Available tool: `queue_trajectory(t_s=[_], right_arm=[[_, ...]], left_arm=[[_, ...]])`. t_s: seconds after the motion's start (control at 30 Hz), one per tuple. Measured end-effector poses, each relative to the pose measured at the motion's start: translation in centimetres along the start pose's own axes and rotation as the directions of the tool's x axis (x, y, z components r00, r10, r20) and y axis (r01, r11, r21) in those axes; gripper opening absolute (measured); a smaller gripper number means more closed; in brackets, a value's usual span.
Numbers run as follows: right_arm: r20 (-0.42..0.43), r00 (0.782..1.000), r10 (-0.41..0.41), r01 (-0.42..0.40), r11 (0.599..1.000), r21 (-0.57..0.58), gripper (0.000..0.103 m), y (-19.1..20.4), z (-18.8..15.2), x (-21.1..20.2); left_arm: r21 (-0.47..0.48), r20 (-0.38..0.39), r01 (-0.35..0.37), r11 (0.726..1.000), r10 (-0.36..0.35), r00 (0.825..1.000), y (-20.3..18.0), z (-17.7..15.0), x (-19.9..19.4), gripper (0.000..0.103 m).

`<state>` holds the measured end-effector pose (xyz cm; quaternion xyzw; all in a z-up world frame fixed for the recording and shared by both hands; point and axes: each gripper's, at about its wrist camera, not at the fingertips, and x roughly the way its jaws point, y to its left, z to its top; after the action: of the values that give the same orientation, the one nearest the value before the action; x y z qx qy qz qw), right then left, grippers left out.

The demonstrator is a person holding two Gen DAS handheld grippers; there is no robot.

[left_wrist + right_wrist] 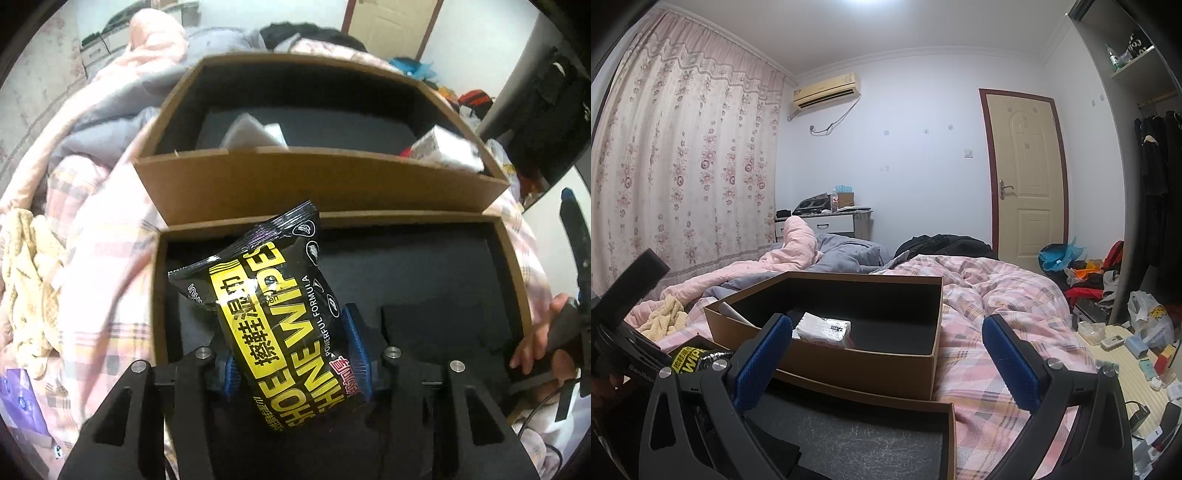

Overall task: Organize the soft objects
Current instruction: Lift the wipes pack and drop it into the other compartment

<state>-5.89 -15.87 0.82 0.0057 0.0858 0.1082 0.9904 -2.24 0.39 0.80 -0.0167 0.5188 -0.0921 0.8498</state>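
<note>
A bed [1004, 295] with a pink plaid quilt carries two open cardboard boxes, both black inside. The far box [317, 184] holds two white packets – one [251, 134] at the left, one [447, 149] in the right corner. Over the near box [157, 295] a black-and-yellow shoe wipes pack [273, 314] is gripped by the left tool [295, 354], its blue pads pressed on either side. The right tool [886, 354] is spread wide, with nothing between its pads.

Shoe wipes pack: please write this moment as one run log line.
left tool: shut on shoe wipes pack | over near box | right tool: open, empty
</note>
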Motion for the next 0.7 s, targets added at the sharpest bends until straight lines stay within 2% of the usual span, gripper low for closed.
queue_trajectory(t_s=[0.2,0.37,0.43,0.57,0.7], right_arm=[[-0.001,1.0,0.0,0.0,1.0,-0.002,0.102,0.0,-0.1,0.0],[-0.002,1.0,-0.004,0.004,1.0,0.0,0.102,-0.2,-0.2,0.0],[-0.002,1.0,-0.004,0.004,1.0,0.003,0.102,-0.3,-0.2,0.0],[-0.002,1.0,-0.004,0.004,1.0,0.005,0.102,-0.3,-0.2,0.0],[-0.003,1.0,-0.006,0.006,1.0,0.002,0.102,-0.3,-0.3,0.0]], left_arm=[[0.007,0.149,0.027,1.0,-0.028,0.989,0.3,-0.5,-3.5,0.045],[0.034,0.273,-0.002,0.999,-0.008,0.962,0.1,0.9,-6.5,0.045],[0.033,0.304,0.0,0.999,-0.01,0.953,0.2,2.0,-7.4,0.045],[-0.009,0.351,0.052,0.999,-0.046,0.935,1.9,5.9,-7.4,0.045],[-0.07,0.346,0.107,0.992,-0.076,0.935,3.1,9.3,-5.0,0.045]])
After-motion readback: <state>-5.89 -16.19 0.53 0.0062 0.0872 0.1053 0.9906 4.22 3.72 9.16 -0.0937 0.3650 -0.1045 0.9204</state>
